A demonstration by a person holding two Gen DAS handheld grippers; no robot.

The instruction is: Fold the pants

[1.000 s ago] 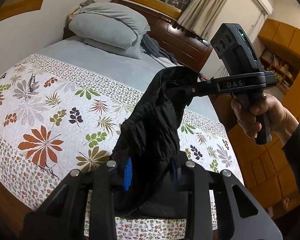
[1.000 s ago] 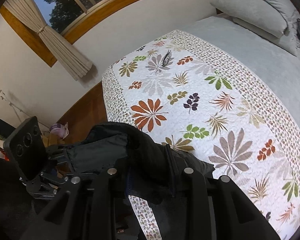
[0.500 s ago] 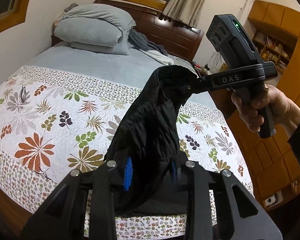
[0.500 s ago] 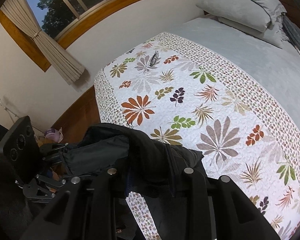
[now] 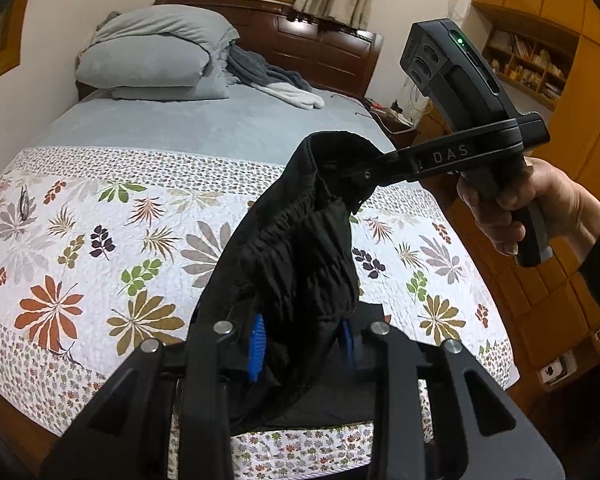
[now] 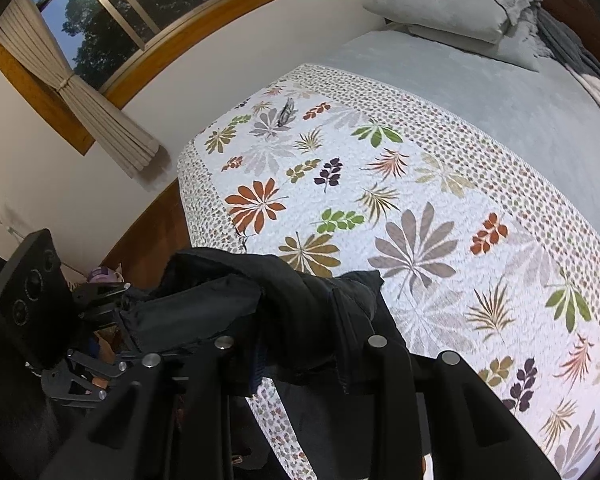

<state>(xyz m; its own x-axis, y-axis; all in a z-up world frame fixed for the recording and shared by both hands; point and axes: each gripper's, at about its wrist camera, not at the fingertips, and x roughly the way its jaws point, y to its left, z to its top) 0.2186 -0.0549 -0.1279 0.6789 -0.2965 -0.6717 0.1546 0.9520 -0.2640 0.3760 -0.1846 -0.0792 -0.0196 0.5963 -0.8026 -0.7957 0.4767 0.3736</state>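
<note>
Now we hold the pants (image 5: 300, 256) bunched in the air over the bed (image 5: 228, 132), left gripper (image 5: 302, 340) and right gripper (image 5: 352, 172) both clenched on them. We should spread the grippers apart, then lower the pants flat.

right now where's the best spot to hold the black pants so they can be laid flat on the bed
Stay on the black pants at the gathered waistband, one gripper per end, as the left gripper and right gripper are now. The legs hang below, over the floral quilt.
</note>
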